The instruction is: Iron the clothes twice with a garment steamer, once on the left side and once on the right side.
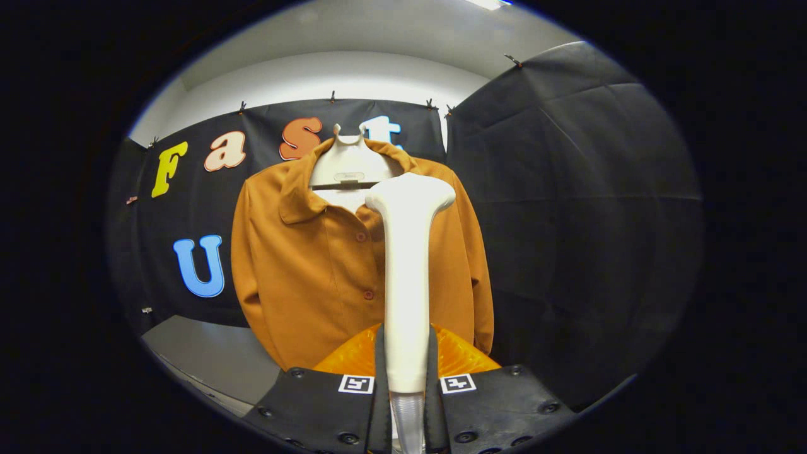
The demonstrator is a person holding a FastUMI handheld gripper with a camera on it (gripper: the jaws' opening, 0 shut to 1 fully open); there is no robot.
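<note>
An orange-brown button-up shirt hangs on a white hanger form against the booth's black wall, its collar open. My gripper is shut on the handle of a white garment steamer, which stands upright between the fingers. The steamer's head is up near the shirt's collar, in front of the button line and right chest. It hides the shirt's middle strip. I cannot tell whether the head touches the fabric.
Black cloth walls stand behind the shirt and to its right. A pale grey floor or ledge lies below the shirt to the left. A white ceiling is overhead.
</note>
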